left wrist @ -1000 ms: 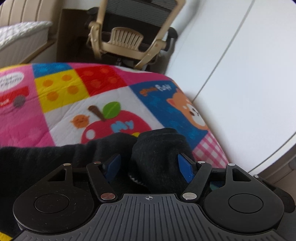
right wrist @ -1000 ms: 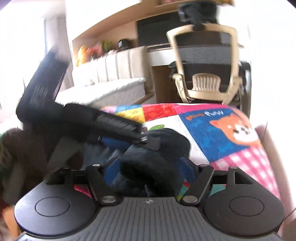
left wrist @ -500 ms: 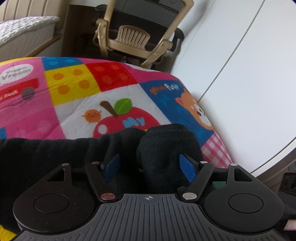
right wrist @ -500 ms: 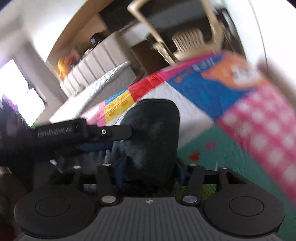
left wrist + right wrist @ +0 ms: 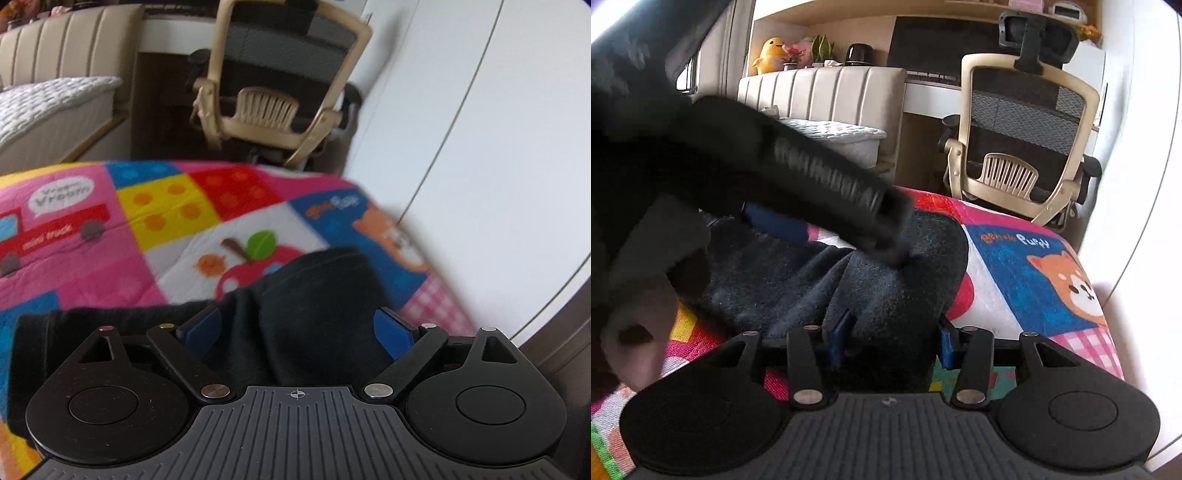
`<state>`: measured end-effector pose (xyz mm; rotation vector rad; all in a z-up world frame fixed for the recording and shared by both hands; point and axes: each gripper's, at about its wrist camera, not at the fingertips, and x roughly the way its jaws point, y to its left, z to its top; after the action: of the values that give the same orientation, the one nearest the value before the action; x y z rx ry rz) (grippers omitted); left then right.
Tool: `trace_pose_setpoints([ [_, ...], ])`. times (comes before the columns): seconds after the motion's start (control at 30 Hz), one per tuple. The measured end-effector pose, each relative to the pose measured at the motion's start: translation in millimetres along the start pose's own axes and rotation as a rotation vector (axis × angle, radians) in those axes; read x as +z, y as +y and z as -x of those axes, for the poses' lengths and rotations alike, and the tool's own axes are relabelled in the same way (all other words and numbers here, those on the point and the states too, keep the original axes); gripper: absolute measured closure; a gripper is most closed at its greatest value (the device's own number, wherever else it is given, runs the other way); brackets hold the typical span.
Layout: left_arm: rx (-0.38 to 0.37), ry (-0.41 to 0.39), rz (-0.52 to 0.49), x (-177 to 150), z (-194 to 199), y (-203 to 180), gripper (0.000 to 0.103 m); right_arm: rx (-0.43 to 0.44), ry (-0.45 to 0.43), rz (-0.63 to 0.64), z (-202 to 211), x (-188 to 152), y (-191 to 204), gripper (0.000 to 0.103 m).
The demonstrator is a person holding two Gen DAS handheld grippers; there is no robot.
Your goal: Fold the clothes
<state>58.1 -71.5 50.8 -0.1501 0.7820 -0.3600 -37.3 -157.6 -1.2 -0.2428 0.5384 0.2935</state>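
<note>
The right gripper [image 5: 890,338] pinches the black garment [image 5: 886,273] on the patchwork blanket [image 5: 1027,273], fingertips buried in cloth. The left gripper [image 5: 297,326] is opening wide, garment loose between; it probably blocks the right view, blurred. An office chair [image 5: 273,96] stands beyond.

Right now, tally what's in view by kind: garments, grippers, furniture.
Garments: 1, black garment on the patchwork blanket.
Grippers: 2, left gripper with jaws opening around the cloth, right gripper with cloth between its jaws.
Furniture: 2, office chair, bed.
Total: 5
</note>
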Motion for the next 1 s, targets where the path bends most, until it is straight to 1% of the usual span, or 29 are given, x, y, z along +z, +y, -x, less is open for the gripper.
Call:
trace_pose_setpoints([
  [0.07,0.009,0.019,0.025,-3,-7,5,0.009,-0.010,-0.001,0.037,0,0,4,0.057],
  [0.13,0.001,0.013,0.050,-3,-5,7,0.010,-0.022,-0.006,0.086,-1,0,10,0.057],
  [0.27,0.000,-0.045,0.033,5,13,3,0.009,-0.035,-0.024,0.187,-3,3,25,0.056],
  [0.33,-0.016,-0.059,0.024,8,20,0,0.009,-0.040,-0.037,0.239,-1,2,33,0.055],
  [0.47,-0.032,-0.064,-0.018,10,21,-8,0.009,-0.040,-0.051,0.286,3,1,44,0.054],
  [0.57,0.011,-0.039,-0.045,6,9,-9,0.009,-0.014,-0.048,0.259,5,3,40,0.049],
  [0.67,0.040,-0.025,-0.041,0,0,3,0.008,0.077,-0.036,0.145,8,8,20,0.044],
  [0.77,0.044,-0.023,0.008,-4,0,23,0.008,0.213,-0.050,-0.010,18,11,-6,0.034],
  [0.8,0.048,-0.026,0.021,-5,2,29,0.007,0.256,-0.058,-0.065,21,12,-15,0.032],
  [0.87,0.063,-0.033,0.041,-7,7,40,0.007,0.324,-0.062,-0.194,26,14,-35,0.024],
  [0.9,0.064,-0.034,0.053,-8,9,46,0.006,0.356,-0.059,-0.268,24,14,-47,0.022],
  [0.93,0.064,-0.034,0.068,-9,11,51,0.006,0.383,-0.053,-0.356,19,12,-60,0.019],
  [1.0,0.068,-0.038,0.093,-10,15,60,0.005,0.417,-0.020,-0.497,7,9,-75,0.019],
])
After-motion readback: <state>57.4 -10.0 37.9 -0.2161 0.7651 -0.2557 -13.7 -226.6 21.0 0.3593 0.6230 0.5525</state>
